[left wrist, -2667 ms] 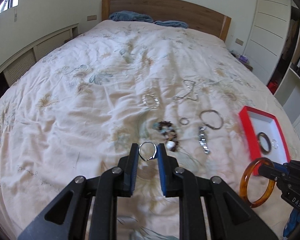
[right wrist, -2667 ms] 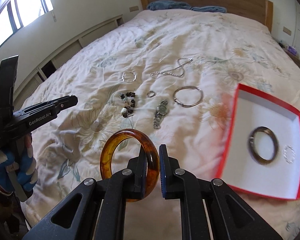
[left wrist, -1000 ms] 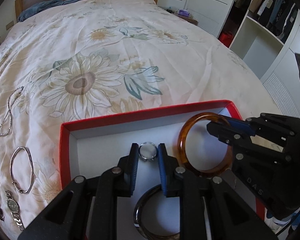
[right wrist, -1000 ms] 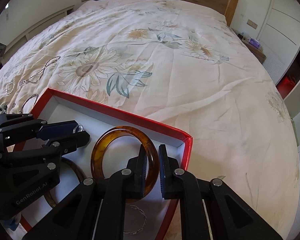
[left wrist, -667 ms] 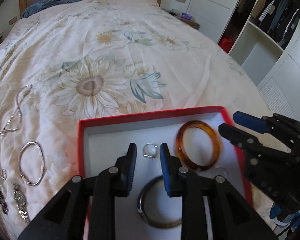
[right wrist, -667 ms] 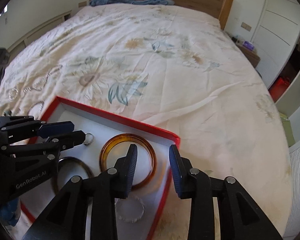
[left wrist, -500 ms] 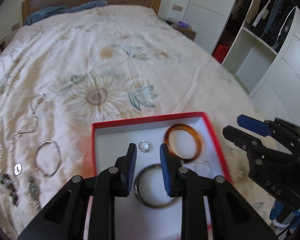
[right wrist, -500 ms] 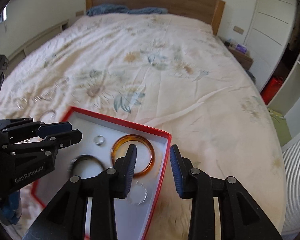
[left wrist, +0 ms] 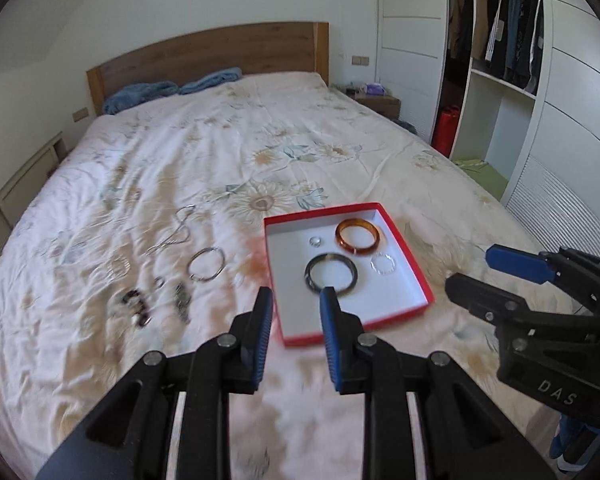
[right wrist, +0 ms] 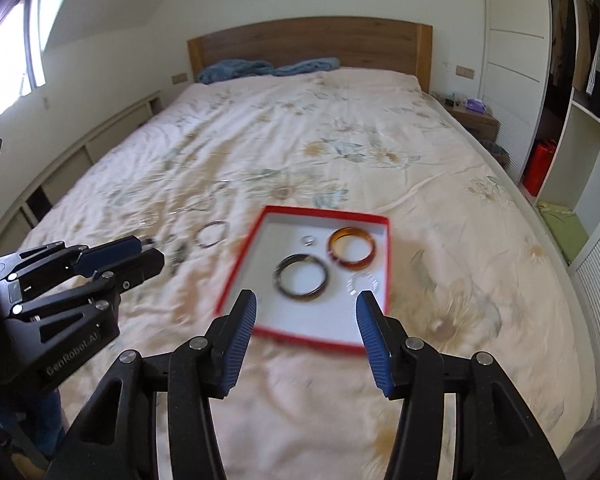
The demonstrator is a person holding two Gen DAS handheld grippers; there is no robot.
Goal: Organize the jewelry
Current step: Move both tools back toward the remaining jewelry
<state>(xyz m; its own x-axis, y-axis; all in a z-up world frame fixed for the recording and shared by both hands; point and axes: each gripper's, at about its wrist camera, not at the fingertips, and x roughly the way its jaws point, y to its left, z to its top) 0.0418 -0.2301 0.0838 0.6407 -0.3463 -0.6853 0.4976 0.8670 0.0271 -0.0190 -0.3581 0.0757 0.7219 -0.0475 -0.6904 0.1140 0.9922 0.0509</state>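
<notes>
Held both tongs, left tongs (left wrist: 294, 308) and right tongs (right wrist: 306, 312), open and empty above red box (left wrist: 414, 266); next pick probably silver bangle (left wrist: 207, 264), approached squarely.

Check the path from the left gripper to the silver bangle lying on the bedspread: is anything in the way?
Nothing visible blocks it. The left gripper is open and empty above the bedspread, and the silver bangle lies ahead and to its left on bare fabric. The red box sits off to the right, clear of that line.
</notes>
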